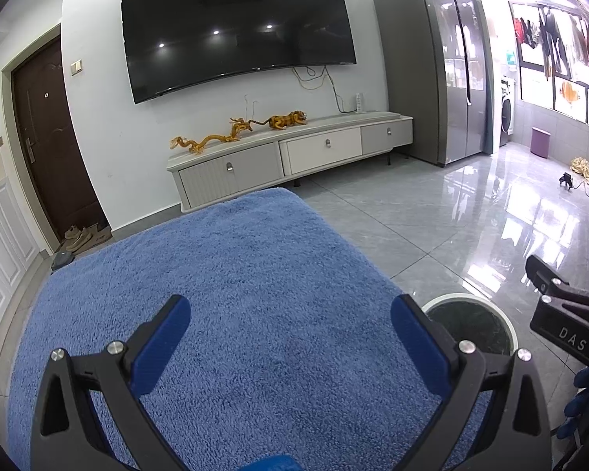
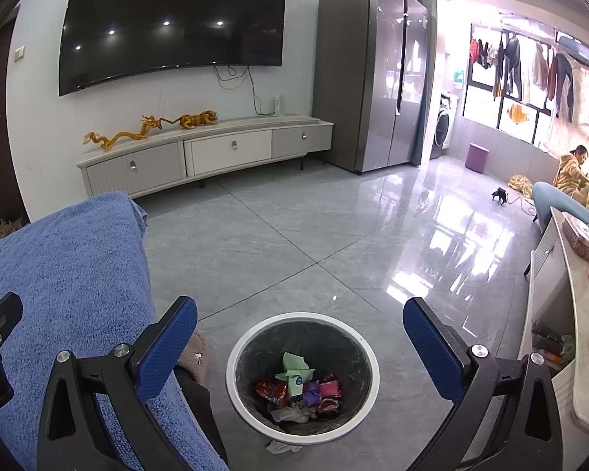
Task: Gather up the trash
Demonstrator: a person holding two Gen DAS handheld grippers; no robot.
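Wrappers (image 2: 298,388) fill the round white-rimmed black-lined bin (image 2: 231,357); one crumpled white scrap (image 2: 280,447) lies just outside it. Both my left gripper (image 1: 290,341) and right gripper (image 2: 300,347) gape empty; overlooking that scrap seems likely.

Daylight is pouring in through the large dark-framed balcony window (image 2: 530,90), overexposing the area around it and glaring off the glossy grey floor tiles (image 2: 451,235) below. Ceiling spots are reflecting in the black wall-mounted television (image 1: 235,31). Fisheye distortion is bending edges; corners are vignetting black.
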